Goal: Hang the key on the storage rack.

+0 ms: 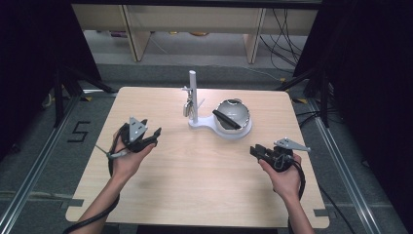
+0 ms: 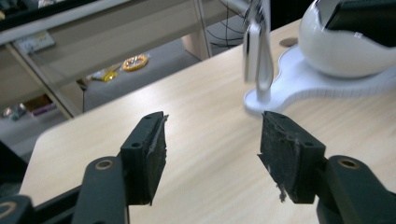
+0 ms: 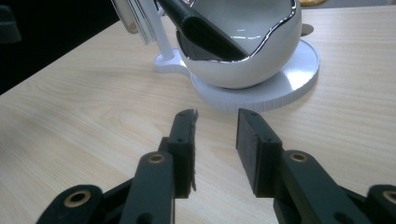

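A glossy white bowl (image 1: 233,115) with a chrome-edged rim sits on the round end of a flat white stand (image 1: 204,125) near the far middle of a pale wood-grain worktop (image 1: 195,170). A flat black utensil (image 1: 226,119) leans slantwise inside the bowl. At the stand's narrower end, just left of the bowl, a slim white post (image 1: 193,95) rises upright, and small silvery items hang from its short arm, too blurred to tell apart. Nothing lies between the bowl and either hand. The left gripper (image 1: 155,134) is held above the worktop's left side, well apart from the stand; its black fingers (image 2: 147,154), with worn and frayed rubber pads, stand wide apart with nothing between them. The right gripper (image 1: 254,149) is held at the right side, nearer the bowl and pointing toward it; its fingers (image 3: 252,144) are partly spread and also hold nothing. Each gripper carries a grey three-cornered plate and trails a dark cable. Beyond the worktop stand pale wooden shelf legs on a grey floor.
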Demonstrator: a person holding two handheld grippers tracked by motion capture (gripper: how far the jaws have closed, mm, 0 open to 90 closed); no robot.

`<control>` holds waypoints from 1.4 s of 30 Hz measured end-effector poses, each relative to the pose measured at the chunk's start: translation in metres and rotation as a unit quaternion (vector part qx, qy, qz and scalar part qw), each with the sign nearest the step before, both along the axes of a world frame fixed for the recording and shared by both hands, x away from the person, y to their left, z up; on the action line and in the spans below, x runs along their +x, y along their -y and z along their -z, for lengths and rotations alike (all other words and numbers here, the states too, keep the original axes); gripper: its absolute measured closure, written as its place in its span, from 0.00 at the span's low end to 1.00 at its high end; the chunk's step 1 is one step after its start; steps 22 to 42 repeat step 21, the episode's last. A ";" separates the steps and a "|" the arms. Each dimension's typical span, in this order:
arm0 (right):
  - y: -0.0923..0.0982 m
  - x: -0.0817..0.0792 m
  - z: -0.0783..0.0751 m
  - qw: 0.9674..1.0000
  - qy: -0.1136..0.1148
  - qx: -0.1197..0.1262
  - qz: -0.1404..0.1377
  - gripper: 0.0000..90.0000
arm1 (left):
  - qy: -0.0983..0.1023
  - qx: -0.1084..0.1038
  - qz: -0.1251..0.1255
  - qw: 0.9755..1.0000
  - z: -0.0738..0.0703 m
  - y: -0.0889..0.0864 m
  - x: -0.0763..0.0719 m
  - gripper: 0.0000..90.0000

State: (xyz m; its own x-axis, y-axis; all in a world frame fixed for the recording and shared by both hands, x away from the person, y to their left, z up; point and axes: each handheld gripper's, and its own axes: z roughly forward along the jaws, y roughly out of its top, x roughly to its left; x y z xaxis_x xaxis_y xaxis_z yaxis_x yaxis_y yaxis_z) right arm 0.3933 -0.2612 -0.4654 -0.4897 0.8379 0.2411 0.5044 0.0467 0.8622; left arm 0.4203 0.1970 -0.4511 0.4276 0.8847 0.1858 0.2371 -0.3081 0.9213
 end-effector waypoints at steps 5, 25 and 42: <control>-0.002 -0.002 0.006 1.000 -0.023 -0.003 0.005 0.72 | -0.016 -0.021 -0.014 1.000 0.035 -0.016 -0.021 0.43; 0.000 0.002 0.021 0.999 -0.016 -0.027 -0.010 0.65 | -0.007 -0.069 -0.019 0.997 0.070 -0.020 -0.043 0.39; 0.000 0.002 0.021 0.999 -0.016 -0.027 -0.010 0.65 | -0.007 -0.069 -0.019 0.997 0.070 -0.020 -0.043 0.39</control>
